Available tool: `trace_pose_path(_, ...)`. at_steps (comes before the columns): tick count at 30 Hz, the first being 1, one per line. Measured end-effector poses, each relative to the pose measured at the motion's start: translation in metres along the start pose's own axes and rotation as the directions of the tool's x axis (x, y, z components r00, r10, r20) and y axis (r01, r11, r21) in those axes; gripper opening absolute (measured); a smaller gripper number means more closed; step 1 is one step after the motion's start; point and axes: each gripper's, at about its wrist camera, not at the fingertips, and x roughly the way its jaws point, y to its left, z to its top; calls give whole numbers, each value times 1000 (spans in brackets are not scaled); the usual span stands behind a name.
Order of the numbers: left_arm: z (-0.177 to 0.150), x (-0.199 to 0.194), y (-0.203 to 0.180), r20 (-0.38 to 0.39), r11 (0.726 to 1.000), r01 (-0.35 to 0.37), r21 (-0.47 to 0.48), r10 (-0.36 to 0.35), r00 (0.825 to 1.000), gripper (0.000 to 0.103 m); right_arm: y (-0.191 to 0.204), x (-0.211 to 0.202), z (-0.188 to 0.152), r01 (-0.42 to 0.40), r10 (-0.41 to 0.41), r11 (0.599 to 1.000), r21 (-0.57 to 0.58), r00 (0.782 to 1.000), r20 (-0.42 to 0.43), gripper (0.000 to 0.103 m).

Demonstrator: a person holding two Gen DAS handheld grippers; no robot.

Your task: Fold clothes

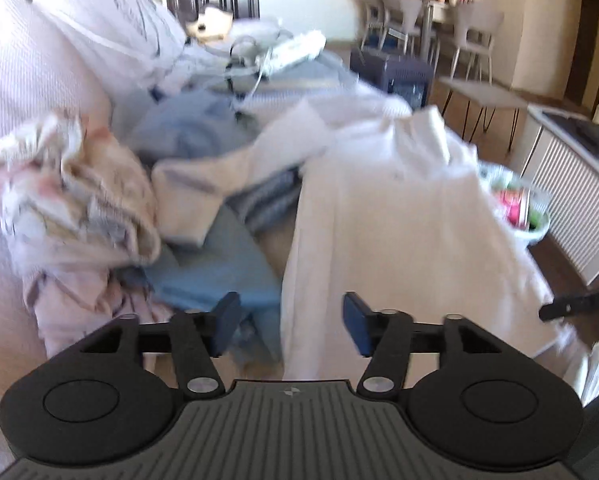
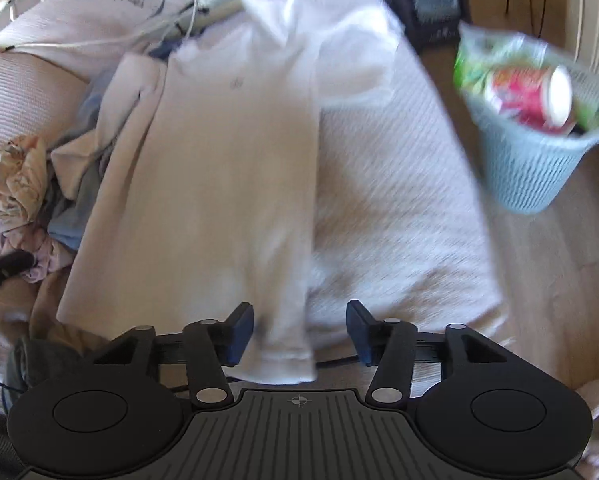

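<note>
A white long shirt (image 1: 399, 220) lies stretched out lengthwise on the pale ribbed sofa cover (image 2: 399, 200), its sides folded in to a narrow strip. In the right wrist view the same shirt (image 2: 219, 160) runs from the collar at the top down to its hem. My right gripper (image 2: 299, 332) hovers open over that hem; the cloth shows between the fingers but the pads do not press on it. My left gripper (image 1: 291, 324) is open above the shirt's left edge, with nothing gripped.
Left of the shirt lies a pile of clothes: a blue garment (image 1: 219, 264), a crumpled floral cloth (image 1: 71, 192) and a cream piece (image 1: 203, 188). A blue basket (image 2: 539, 160) with rubbish stands on the wooden floor at the right. A power strip (image 1: 295, 50) with cables lies behind.
</note>
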Motion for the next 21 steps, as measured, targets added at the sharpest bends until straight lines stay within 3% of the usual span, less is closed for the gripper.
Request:
trace_pose_path(4,13,7,-24,1,1000,10,26,-10,1000,64,-2,-19,5,18,-16,998,-62,999,38,52)
trace_pose_path(7,19,12,-38,-38,991,134,-19,-134,990,64,-3,-26,7,13,-8,996,-93,998,55,52)
trace_pose_path(10,27,14,-51,-48,979,205,-23,-205,977,64,-6,-27,9,-4,9,995,-95,999,53,53)
trace_pose_path(16,43,16,-64,-8,984,178,21,-177,984,64,-17,-27,19,-2,7,994,-107,999,48,54)
trace_pose_path(21,55,32,-63,-18,968,251,-15,-251,968,62,-28,-27,35,46,-39,990,-132,998,52,54)
